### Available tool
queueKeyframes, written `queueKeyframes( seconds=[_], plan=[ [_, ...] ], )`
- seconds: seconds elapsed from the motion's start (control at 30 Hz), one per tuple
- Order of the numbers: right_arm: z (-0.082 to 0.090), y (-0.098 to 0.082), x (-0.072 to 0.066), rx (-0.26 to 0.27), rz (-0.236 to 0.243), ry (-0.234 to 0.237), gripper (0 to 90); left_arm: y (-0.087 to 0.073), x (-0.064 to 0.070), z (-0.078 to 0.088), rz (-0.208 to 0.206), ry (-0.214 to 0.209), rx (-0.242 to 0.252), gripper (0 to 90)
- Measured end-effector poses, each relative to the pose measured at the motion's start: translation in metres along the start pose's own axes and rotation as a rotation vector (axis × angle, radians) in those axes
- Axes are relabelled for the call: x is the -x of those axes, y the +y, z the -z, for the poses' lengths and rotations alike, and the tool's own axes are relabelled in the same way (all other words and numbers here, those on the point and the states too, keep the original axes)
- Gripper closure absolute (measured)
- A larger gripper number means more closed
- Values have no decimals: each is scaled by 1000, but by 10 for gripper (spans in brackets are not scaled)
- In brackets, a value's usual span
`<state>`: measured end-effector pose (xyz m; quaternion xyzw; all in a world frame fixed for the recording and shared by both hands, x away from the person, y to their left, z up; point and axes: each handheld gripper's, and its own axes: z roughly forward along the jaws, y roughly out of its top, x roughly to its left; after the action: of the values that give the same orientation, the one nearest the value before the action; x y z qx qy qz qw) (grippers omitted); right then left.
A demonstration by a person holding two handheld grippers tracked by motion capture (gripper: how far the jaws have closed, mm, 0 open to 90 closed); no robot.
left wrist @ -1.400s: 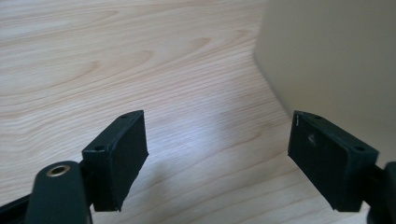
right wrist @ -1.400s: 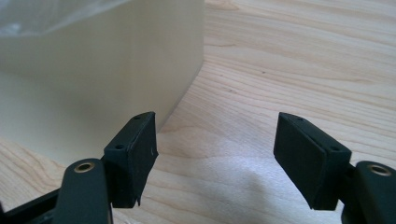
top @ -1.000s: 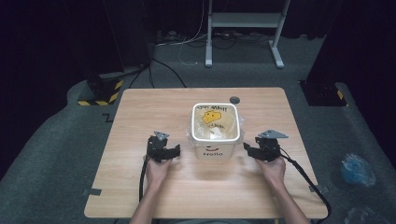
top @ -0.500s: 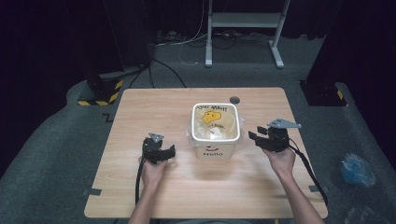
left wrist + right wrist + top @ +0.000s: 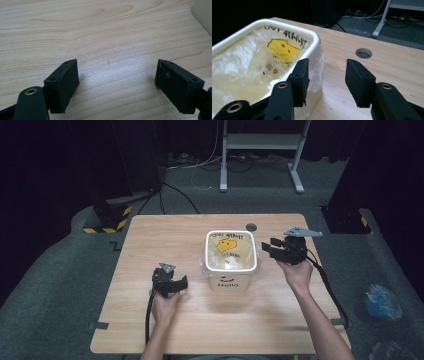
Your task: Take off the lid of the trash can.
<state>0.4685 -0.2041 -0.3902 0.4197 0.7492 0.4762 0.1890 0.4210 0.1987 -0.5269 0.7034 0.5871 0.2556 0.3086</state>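
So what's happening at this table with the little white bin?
A person sits at a wooden table with a black two-jaw gripper in each hand. In the middle stands a white bin lined with a plastic bag. The right gripper, raised beside the bin's rim, has just been closing its jaws partway, with nothing between them yet. The left gripper rests low over bare wood on the bin's other side, jaws open and empty.
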Motion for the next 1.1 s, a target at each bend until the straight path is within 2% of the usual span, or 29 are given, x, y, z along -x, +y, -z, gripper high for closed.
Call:
queueKeyframes(
  seconds=[0.17, 0.4, 0.67, 1.1],
  plan=[
    [-5, 11, -2, -2, 10, -4, 564, 0, 0, 0, -1, -1, 1, 192],
    [-15, 25, -9, -17, 62, -14, 578, 0, 0, 0, -1, -1, 1, 192],
    [-30, 38, -13, -38, 97, -19, 591, 0, 0, 0, -1, -1, 2, 193],
    [-55, 51, -20, -102, 144, -34, 630, 0, 0, 0, 2, -1, 1, 195]
  ],
)
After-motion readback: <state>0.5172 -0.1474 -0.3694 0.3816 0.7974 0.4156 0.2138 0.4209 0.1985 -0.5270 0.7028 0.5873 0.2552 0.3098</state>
